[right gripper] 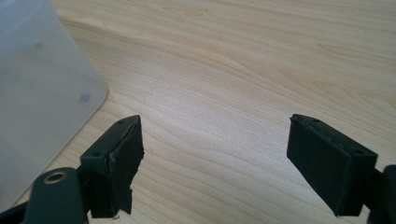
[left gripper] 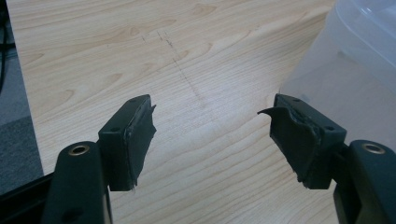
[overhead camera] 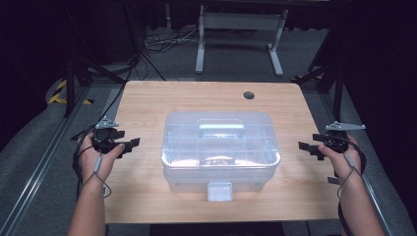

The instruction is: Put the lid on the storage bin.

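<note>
In the high view, a clear lidded box (overhead camera: 220, 150) sat at the centre of the tabletop (overhead camera: 147, 103), its handle (overhead camera: 221, 130) on top and its latch (overhead camera: 219, 191) at 6 o'clock, facing the person. The left gripper (overhead camera: 127, 145) lay at 9 o'clock from the box, near the tabletop's left edge, with its jaws apart and pointed toward the box, clear of it. The right gripper (overhead camera: 307, 149) lay at 3 o'clock from the box, by the right edge, jaws likewise spread and aimed inward, well short of the box wall. A round hole (overhead camera: 249, 95) marked the tabletop at 1 o'clock from the box.

In the left gripper view, the left gripper (left gripper: 212, 119) held its jaws wide with nothing between them but bare wood. The box (left gripper: 355, 70) stood at 2 o'clock, just beyond the jaw on that side.

In the right gripper view, the right gripper (right gripper: 215, 135) had its jaws fully spread and empty over the wood. The box (right gripper: 42, 93) rose at 10 o'clock, near but apart.
</note>
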